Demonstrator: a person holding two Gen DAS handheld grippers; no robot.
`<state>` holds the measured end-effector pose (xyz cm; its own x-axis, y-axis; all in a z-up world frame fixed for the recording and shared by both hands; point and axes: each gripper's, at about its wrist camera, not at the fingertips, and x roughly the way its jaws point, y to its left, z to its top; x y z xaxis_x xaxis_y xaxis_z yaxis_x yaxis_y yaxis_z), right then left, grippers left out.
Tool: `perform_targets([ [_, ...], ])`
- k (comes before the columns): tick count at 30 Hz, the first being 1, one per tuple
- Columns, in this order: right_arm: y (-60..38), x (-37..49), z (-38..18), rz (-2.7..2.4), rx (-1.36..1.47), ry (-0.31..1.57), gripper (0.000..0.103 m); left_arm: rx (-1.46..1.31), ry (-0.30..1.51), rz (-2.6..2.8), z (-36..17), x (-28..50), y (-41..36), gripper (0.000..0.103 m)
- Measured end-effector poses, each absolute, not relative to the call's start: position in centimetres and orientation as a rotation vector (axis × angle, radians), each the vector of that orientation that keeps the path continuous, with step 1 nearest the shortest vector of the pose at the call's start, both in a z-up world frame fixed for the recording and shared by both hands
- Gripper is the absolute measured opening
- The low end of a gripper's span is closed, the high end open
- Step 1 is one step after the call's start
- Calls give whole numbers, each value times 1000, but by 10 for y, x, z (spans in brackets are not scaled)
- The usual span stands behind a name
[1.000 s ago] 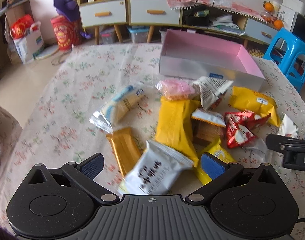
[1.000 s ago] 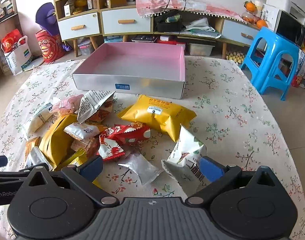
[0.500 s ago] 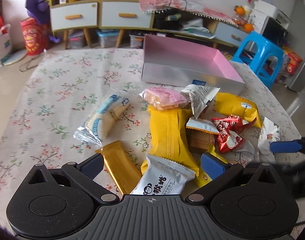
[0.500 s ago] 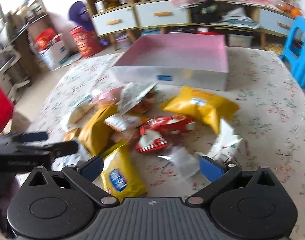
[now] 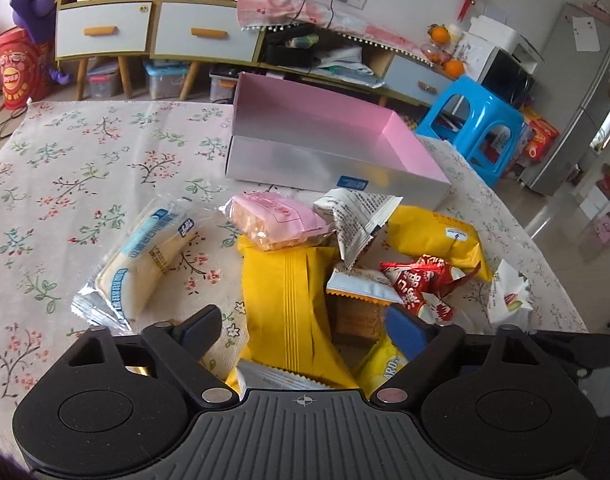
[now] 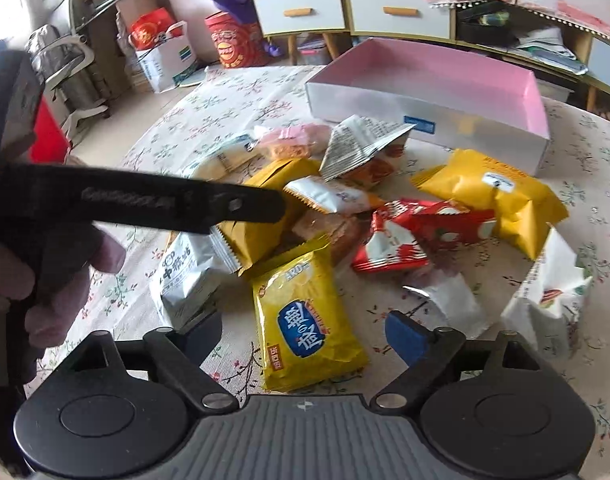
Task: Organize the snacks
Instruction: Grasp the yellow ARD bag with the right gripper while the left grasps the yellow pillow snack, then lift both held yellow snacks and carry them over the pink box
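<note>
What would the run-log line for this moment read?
left gripper: closing over long yellow packet | right gripper: closing over yellow bag | pink box: empty

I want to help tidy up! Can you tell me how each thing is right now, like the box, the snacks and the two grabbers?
Pink box: open, empty.
Snack packets: heaped on the tablecloth, none boxed.
Long yellow packet: lying flat between the left gripper fingers.
Left gripper: closing, not gripping yet.
Yellow packet with blue label: flat between the right gripper fingers.
Right gripper: closing, not gripping yet.
</note>
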<state>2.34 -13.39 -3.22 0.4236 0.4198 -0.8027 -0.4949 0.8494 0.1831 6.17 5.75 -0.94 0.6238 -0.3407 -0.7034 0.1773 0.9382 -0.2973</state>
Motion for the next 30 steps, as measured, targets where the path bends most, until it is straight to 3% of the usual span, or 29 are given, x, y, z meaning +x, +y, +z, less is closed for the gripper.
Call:
perform_targets([
  [2,-131,23,-36,583,-99,984,76,-209,857,-291,-14,65,58,80],
  [7,-121,20,-44,579,-172,966,73,-254,886,-261,-24,71,65,51],
  [10,-115,17,-45,571,-230,935,66,-282,893,-266,-27,71,69,45],
  [17,-108,12,-46,542,-339,874,41,-230,874,-242,-20,67,61,37],
  [30,-123,23,-23,567,-155,916,39,-295,915,-203,-4,60,70,33],
])
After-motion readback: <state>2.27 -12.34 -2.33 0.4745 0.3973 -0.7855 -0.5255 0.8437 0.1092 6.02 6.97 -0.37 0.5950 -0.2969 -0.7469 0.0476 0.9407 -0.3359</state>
